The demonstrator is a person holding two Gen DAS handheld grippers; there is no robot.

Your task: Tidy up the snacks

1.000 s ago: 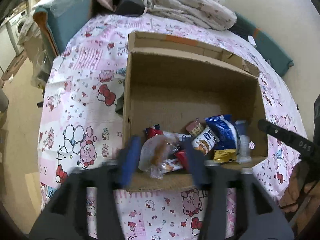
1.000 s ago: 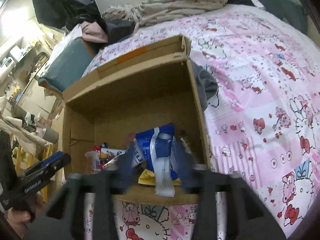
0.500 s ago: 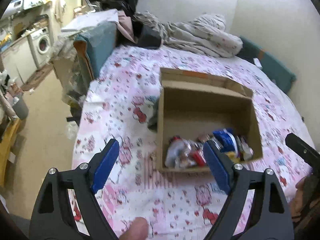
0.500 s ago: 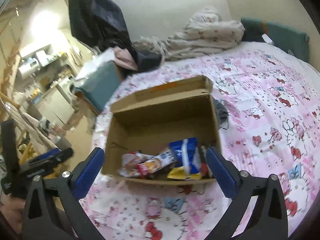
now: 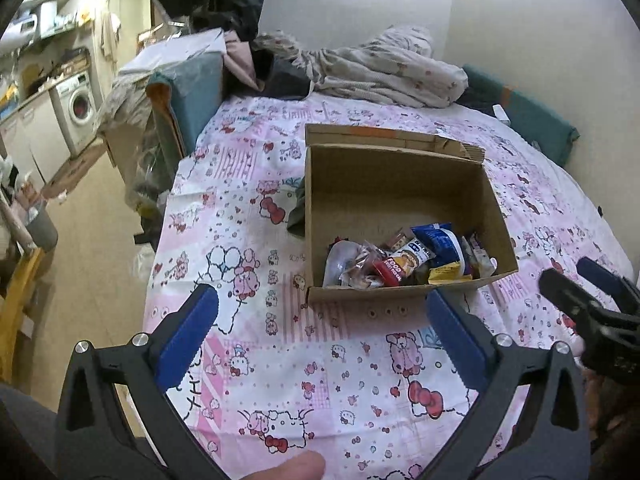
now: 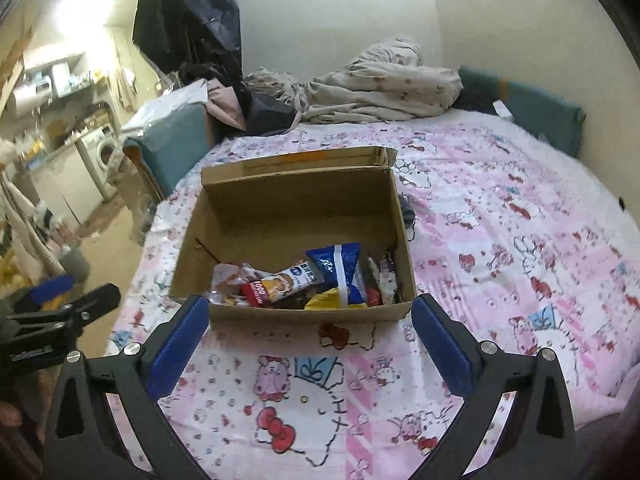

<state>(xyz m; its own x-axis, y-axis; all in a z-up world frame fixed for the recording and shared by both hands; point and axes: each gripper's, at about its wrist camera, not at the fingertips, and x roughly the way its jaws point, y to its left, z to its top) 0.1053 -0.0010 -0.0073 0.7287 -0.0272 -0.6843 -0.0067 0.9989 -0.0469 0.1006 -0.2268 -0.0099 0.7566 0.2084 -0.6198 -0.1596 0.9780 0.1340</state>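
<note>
Snacks (image 5: 408, 262) lie heaped along the near wall of an open cardboard box (image 5: 394, 184) that sits on a bed covered with a pink cartoon-print sheet (image 5: 248, 240). Among them are a blue packet (image 5: 440, 240), a clear wrapper holding something brown (image 5: 352, 260), a red-labelled bar (image 5: 388, 272) and a yellow packet (image 5: 448, 278) — all inside the box, leaning on one another. The far half of the box floor is bare cardboard.

The left tool (image 5: 320, 316) hovers above the sheet just in front of the box, its two blue-padded fingers (image 5: 188, 332) spread wide apart and holding nothing. A fingertip (image 5: 296, 468) shows at the bottom edge of the left view. The right tool (image 6: 310, 326) hangs in the same way, just short of the box's near wall, its blue pads (image 6: 440, 340) also wide apart and empty. Each tool appears at the edge of the other's view, black with a blue tip.

In the right view the same snacks (image 6: 304, 284) fill the near strip of the box (image 6: 296, 204).

Beyond the box, rumpled bedding (image 5: 384, 72) is piled at the head of the bed — beside dark clothes (image 5: 280, 76). A teal cushion (image 5: 196, 92) stands at the bed's left edge, and a washing machine (image 5: 78, 108) sits far off on the left.
</note>
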